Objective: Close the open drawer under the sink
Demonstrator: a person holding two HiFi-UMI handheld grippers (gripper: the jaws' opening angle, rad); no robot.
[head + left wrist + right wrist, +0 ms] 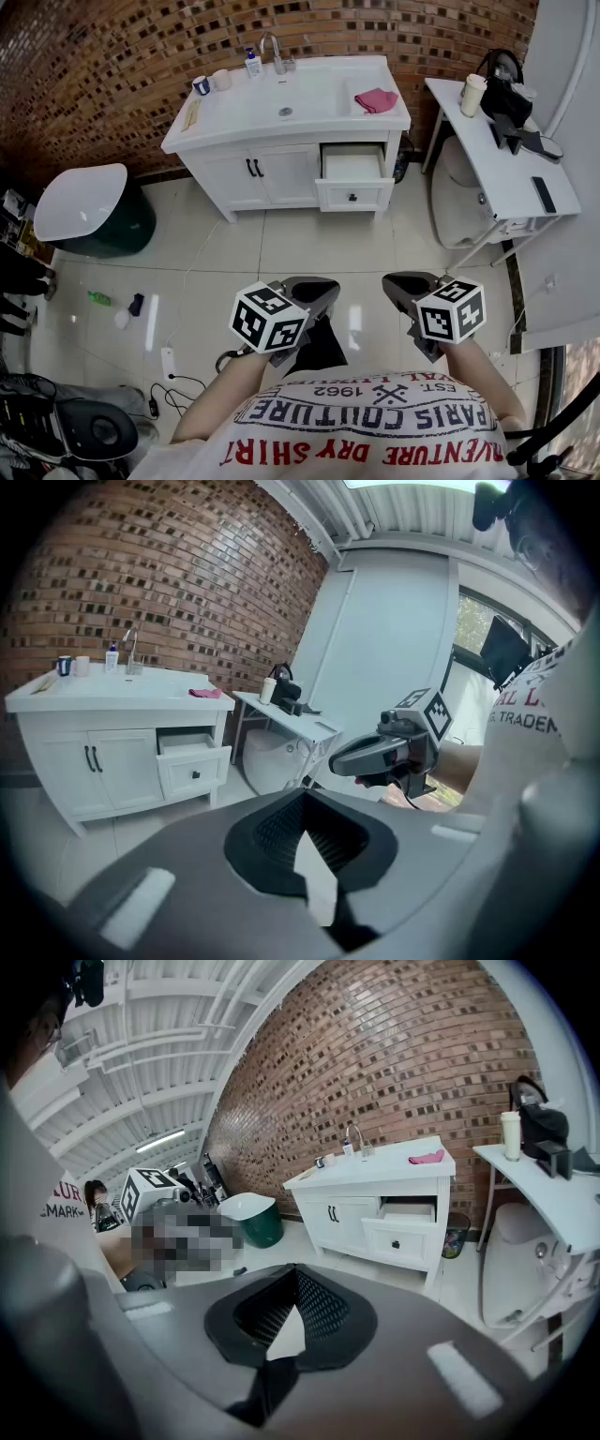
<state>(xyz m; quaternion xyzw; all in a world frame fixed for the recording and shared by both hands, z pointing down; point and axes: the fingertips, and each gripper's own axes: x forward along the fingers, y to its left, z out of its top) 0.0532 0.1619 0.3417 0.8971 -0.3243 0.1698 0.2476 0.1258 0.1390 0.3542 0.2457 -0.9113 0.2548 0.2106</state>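
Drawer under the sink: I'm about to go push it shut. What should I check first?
1. Drawer stands open, front pulled out: ok.
2. Nothing pokes over the drawer's rim: ok.
3. Floor between the tools and the cabinet free of obstacles: ok.
4. Left tool empty, jaws together: ok.
5. Right tool empty, jaws together: ok.
6. Tools near enough to push: not ok, both well short of the drawer.

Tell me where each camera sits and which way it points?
Head view: on the person's head, looking steeply down at floor and sink cabinet; shirt, forearms, left tongs, right tongs show.
Left gripper view: rides the left tongs, facing the cabinet; right tongs show.
Right gripper view: rides the right tongs, facing the cabinet; shirt shows.
All share the open drawer.
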